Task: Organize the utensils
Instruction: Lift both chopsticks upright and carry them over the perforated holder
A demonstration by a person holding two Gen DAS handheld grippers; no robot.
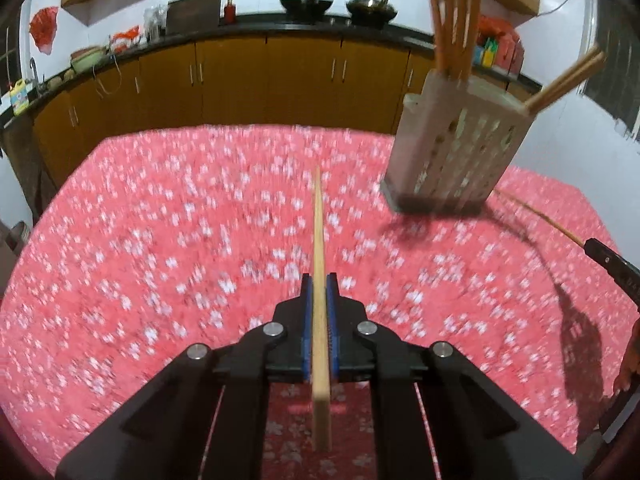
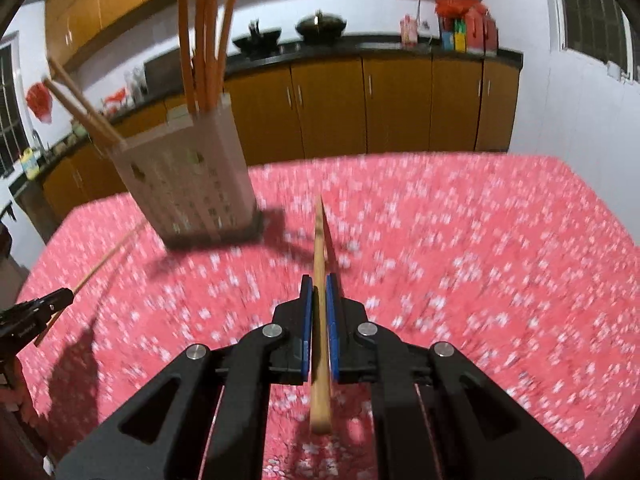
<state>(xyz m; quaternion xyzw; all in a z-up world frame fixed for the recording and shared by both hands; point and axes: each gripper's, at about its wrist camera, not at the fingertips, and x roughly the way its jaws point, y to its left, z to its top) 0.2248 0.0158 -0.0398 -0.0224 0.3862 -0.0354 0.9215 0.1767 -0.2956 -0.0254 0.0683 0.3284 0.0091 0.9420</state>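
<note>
Both wrist views, mid-carry, with the cloth blurred by motion. My left gripper [image 1: 319, 280] has its jaws pressed narrow on a single pale chopstick [image 1: 319, 232], which runs straight ahead from between the blue pads and trails back past them. My right gripper [image 2: 319, 280] likewise clamps a second chopstick [image 2: 319, 240], its tip well forward of the jaws. The perforated utensil holder [image 1: 456, 148] stands on the red flowered worktop [image 1: 160, 240], ahead and to the right of the left jaws, ahead and to the left of the right jaws; it already carries several orange chopsticks [image 1: 456, 12] upright and a brown pair [image 1: 568, 80] leaning out of one corner. In my judgement each stick must be tipped up and dropped into the holder's open top. Risks: the long overhang lets a stick pivot between the pads; a tip may strike the standing sticks or the rim and topple the light holder; both grippers converging at once may collide.
</note>
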